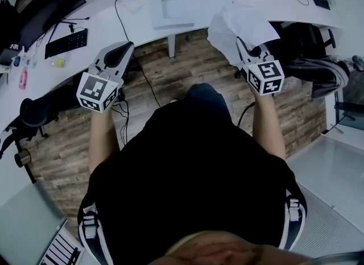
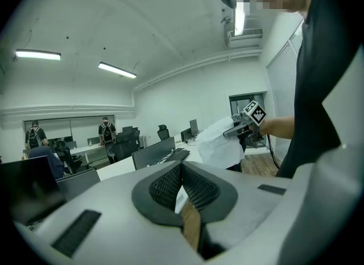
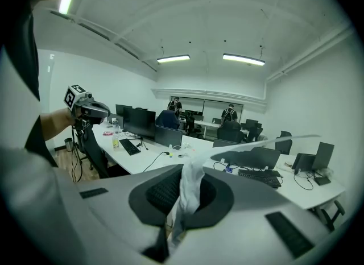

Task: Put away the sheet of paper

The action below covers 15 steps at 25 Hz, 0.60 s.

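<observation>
One crumpled white paper sheet (image 1: 239, 28), clamped in the right gripper (image 1: 243, 49), hangs past the edge of the white desk (image 1: 114, 25) for carrying; the left gripper (image 1: 124, 49) is closed and empty.

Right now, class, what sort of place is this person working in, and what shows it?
Most likely an open-plan office: long white desks, a keyboard and rows of monitors.

Your head camera looks steeply down past your chest, desk (image 1: 102, 28) at 12 o'clock. Each gripper camera sits close behind its jaws, facing across the office; each catches the other: right gripper (image 2: 228, 134) at 2 o'clock, left gripper (image 3: 106, 110) at 10.
</observation>
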{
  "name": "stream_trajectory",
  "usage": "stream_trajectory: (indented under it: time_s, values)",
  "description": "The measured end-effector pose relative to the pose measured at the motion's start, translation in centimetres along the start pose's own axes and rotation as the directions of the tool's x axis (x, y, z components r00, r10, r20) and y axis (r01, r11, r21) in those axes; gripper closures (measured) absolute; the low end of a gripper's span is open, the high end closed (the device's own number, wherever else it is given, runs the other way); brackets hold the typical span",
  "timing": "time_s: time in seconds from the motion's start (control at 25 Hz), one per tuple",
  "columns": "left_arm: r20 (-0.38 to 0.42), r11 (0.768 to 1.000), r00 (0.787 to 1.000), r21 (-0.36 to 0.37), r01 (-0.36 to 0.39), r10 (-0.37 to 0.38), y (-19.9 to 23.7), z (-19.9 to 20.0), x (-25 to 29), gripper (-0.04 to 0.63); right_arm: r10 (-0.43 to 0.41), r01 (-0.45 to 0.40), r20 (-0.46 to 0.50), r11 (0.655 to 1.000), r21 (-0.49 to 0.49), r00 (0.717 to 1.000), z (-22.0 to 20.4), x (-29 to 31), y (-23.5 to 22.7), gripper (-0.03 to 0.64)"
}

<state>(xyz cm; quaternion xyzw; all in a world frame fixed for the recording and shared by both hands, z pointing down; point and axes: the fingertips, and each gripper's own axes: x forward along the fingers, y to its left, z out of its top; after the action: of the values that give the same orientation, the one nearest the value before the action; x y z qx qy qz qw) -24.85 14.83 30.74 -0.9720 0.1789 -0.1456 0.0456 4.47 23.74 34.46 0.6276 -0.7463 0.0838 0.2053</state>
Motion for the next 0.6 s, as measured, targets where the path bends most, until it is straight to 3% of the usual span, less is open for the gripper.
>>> stream_trajectory:
  time_s: [0.6]
  values:
    - [0.011,1.000,1.000,0.002,-0.013,0.013,0.5,0.2,0.2,0.574,0.004,-0.004,-0.001,1.000,-0.025,1.000,0.5,0.6,-0.5,0.601]
